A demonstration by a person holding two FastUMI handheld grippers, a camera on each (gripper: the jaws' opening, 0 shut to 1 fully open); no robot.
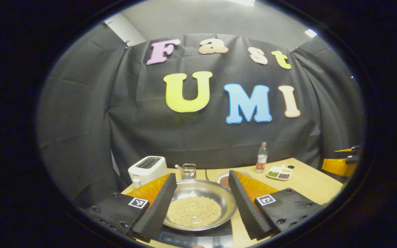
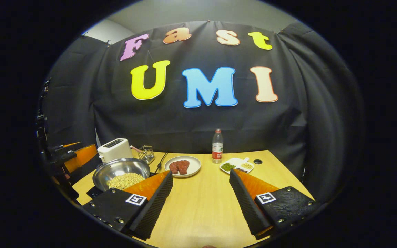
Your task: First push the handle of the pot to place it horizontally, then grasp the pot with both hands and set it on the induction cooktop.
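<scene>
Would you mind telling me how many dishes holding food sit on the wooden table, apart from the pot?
2: a round white plate of red meat beside the steel pot of beans, and a white divided tray of ingredients near the clear plastic bottle. Others may be hidden.

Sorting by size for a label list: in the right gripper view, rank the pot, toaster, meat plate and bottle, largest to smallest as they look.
1. pot, nearest the camera
2. meat plate and toaster, too alike to rank
3. bottle

the left gripper view sits low and close over the round steel pot of yellow beans point(image 1: 198, 206), facing the far table edge; the right gripper view stands farther right above the light wooden table point(image 2: 205, 206), sharing the pot point(image 2: 121, 174).
</scene>
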